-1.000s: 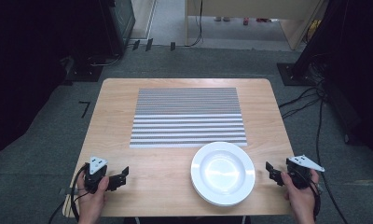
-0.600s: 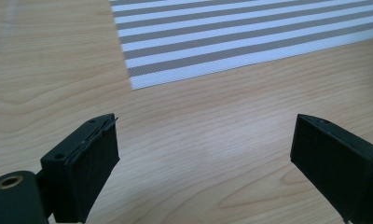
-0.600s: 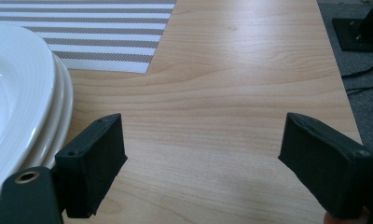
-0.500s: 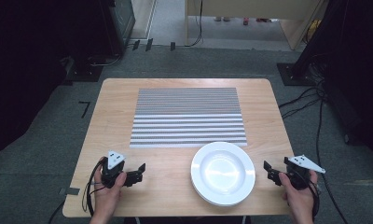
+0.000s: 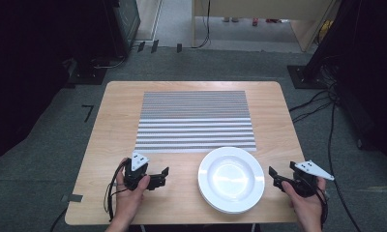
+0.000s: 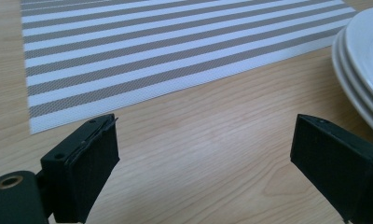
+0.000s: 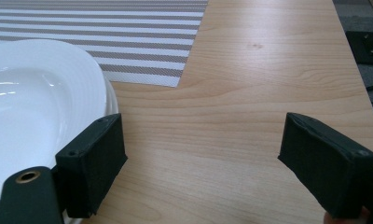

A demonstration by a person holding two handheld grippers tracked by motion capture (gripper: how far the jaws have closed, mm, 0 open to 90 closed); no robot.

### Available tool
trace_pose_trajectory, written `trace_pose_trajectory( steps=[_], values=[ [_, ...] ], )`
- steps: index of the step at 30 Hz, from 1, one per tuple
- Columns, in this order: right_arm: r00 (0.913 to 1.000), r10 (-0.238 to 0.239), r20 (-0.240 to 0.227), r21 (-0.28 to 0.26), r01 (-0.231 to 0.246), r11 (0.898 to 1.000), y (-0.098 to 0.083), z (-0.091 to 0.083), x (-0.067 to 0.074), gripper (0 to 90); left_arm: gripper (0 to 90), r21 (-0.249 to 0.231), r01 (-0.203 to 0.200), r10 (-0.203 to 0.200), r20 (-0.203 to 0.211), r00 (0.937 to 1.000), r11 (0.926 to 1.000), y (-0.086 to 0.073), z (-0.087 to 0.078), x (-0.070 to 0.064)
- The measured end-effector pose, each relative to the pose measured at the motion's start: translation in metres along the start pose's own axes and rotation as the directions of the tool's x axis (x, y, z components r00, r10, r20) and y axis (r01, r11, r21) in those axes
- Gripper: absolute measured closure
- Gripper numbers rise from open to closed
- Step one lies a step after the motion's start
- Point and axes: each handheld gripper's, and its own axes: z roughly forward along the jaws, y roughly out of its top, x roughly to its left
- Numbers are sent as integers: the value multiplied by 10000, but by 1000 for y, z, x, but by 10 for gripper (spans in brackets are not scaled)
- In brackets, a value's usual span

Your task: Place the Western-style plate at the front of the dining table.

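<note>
A stack of white plates [image 5: 231,180] sits on the wooden table [image 5: 115,126] near its front edge, just below a grey-and-white striped placemat [image 5: 195,121]. My left gripper [image 5: 160,178] is to the left of the plates, jaws pointing at them, open and empty, with a gap of bare wood between. In the left gripper view the gripper [image 6: 208,158] frames bare wood, the plates [image 6: 362,60] at the right and the placemat [image 6: 166,46] beyond. My right gripper [image 5: 275,179] stands open at the plates' right rim. In the right gripper view its left jaw lies next to the plates [image 7: 35,102].
Black cables [image 5: 327,116] run over the grey floor right of the table. Dark equipment [image 5: 119,24] stands at the back left. Bare wood lies left of the placemat and along the table's right side [image 7: 268,70].
My left gripper has moved right along the front of the table toward the plates. The right gripper has kept still.
</note>
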Motion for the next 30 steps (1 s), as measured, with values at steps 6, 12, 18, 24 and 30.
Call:
trace_pose_trajectory(
  steps=[6, 12, 18, 24, 30],
  values=[
    [9998, -19, -218, -50, 18, 10000, 2, 0, 8, 144, 78, -30, -23, 24, 284, 9996, 10000, 6, 8, -14],
    [9991, -6, -430, -76, 2, 10000, 3, 2, 16, 145, 78, -65, -49, 53, 640, 9979, 10000, 10, 16, -27],
    [9979, 48, -651, -143, -57, 9999, 4, 2, 23, 145, 78, -20, -99, 100, 818, 9966, 9999, 13, 22, -37],
    [9974, -7, -720, -150, -3, 9999, 3, 2, 29, 147, 79, 44, -311, 305, 1029, 9942, 9995, 14, 28, -50],
    [9964, -55, -843, -84, 48, 10000, 3, 4, 36, 150, 84, 88, -340, 326, 1249, 9916, 9994, 15, 32, -58]
  ],
)
